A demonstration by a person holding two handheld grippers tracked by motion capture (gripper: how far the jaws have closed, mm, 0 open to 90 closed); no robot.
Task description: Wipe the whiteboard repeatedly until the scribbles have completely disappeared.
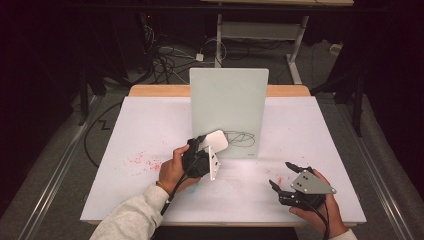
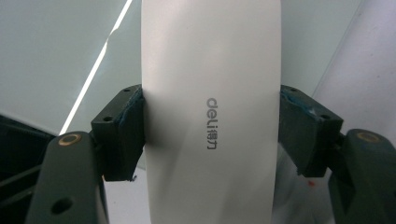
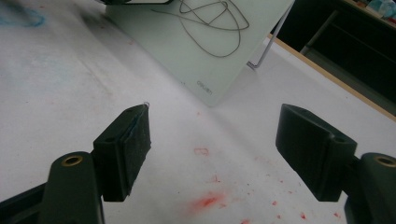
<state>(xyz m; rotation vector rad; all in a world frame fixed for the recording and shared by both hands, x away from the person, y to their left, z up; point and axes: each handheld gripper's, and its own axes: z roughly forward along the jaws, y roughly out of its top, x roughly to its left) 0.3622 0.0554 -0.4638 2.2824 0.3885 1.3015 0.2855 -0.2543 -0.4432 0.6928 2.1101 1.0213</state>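
Eraser (image 2: 210, 116), white with grey "deli" lettering on its face, sits clamped between the two jaws of the left gripper (image 1: 202, 150), its sides pressed against both pads. In the high view it juts out ahead of that gripper, right at the lower left part of the upright whiteboard (image 1: 229, 107), just beside a black scribble (image 1: 241, 138) drawn there. The right gripper (image 1: 284, 176) is well apart to the right, held low over the white table (image 1: 150, 130), jaws spread wide with nothing between them. Red marks (image 3: 205, 201) speckle the table below its jaws, and the whiteboard stands ahead of it.
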